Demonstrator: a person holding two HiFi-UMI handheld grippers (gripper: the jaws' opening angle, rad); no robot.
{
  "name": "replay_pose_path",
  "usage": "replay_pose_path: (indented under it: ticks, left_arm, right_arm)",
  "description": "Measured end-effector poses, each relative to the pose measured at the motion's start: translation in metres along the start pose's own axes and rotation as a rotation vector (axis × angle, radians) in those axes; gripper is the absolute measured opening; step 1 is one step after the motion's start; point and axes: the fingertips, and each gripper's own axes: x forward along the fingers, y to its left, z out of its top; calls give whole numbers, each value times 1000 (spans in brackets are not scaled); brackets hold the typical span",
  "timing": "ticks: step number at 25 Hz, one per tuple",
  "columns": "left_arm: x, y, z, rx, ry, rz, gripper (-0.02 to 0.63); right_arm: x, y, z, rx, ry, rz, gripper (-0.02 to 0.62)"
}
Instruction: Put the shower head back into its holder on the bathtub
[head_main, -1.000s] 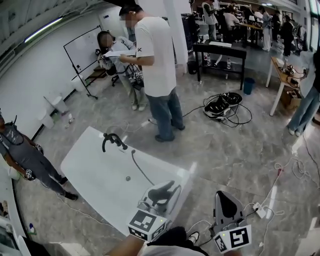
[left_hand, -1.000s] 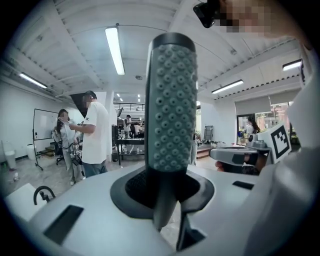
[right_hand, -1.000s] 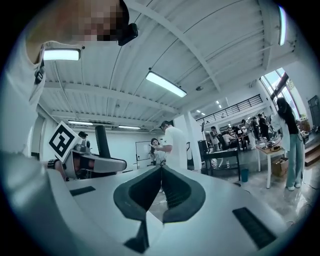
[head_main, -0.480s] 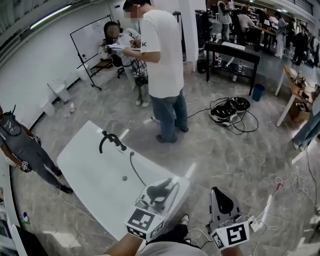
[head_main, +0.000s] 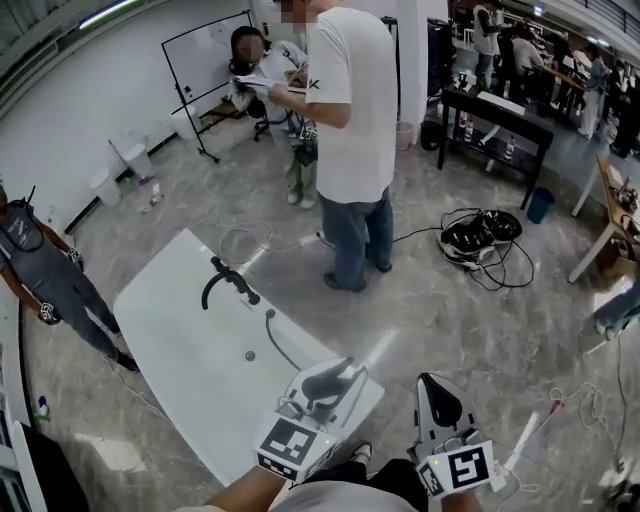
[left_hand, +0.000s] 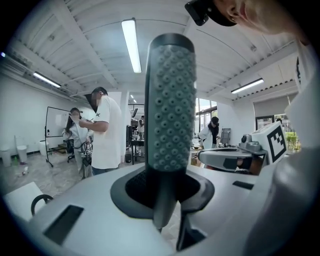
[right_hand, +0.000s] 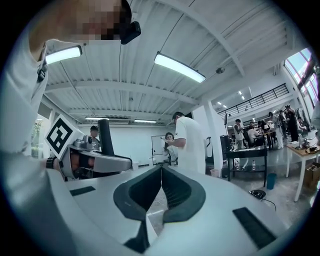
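The left tool is pinching the shower head. In the left gripper view the grey, stud-covered shower head stands upright between the dark pads, which press on its narrow lower part. In the head view this tool and the shower head sit low in the picture, over the near end of the white bathtub. A thin dark hose runs along the tub from a point near its middle towards the held shower head. Further up the tub a black curved faucet fitting rises from the rim, well apart from the shower head, and a small round drain lies between the two. Which part of that fitting is the holder cannot be made out at this size.

The right tool is just beside the left one, over the grey floor off the tub's end. Its jaws are pressed together with nothing between them, and in the right gripper view the right tool shows its dark pads meeting in a line.

Beyond the tub a person in a white T-shirt stands on the floor holding papers next to a seated person. A whiteboard stands behind them, and a coil of black cables lies to the right.
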Motion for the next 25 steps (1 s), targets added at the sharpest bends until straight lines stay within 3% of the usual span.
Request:
replay_pose_path:
  ticks: [8,19,25]
  left_arm:
    - [21,43,1,-30,12,133,86]
    - [51,96,0,-112,30,496,86]
    - [51,110,1,-174,17,641,86]
  right_arm:
    - [63,-8,-1,-1,11,160,14]
    - [149,-46,-24,29,83,497,14]
    - [176,-40,-31,20,112,667,14]
